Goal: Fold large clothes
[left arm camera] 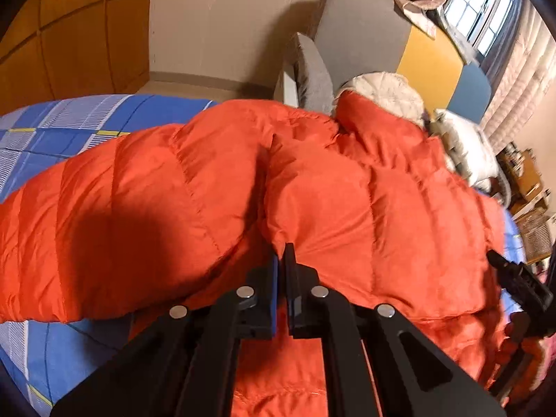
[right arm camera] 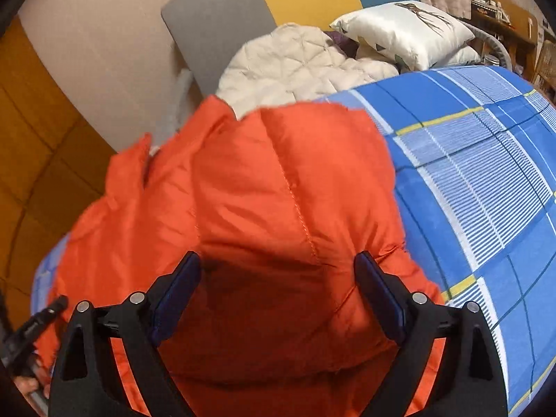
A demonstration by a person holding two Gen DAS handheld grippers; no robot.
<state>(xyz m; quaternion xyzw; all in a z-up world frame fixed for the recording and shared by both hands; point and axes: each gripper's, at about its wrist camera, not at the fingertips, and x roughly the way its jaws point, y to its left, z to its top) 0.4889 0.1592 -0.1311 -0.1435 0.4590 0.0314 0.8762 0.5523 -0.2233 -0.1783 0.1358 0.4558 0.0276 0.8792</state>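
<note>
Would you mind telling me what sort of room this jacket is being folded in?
Most likely a bedroom in a home. The orange puffer jacket lies on a bed covered with a blue checked bedspread, a white pillow sits near a padded headboard, and a curtained window shows beyond.

- The left gripper (left arm camera: pixel 282 260) points steeply down; its two black fingers stand almost together with only a thin slit between the pads; whether any cloth is caught in that slit cannot be told
- The right gripper (right arm camera: pixel 278 267) also tilts down; its jaws are spread wide, the blue pads (right arm camera: pixel 180 288) well apart with nothing pressed between them
- In the left wrist view the right gripper shows at the right edge; in the right wrist view the left one shows at the lower left edge
</note>
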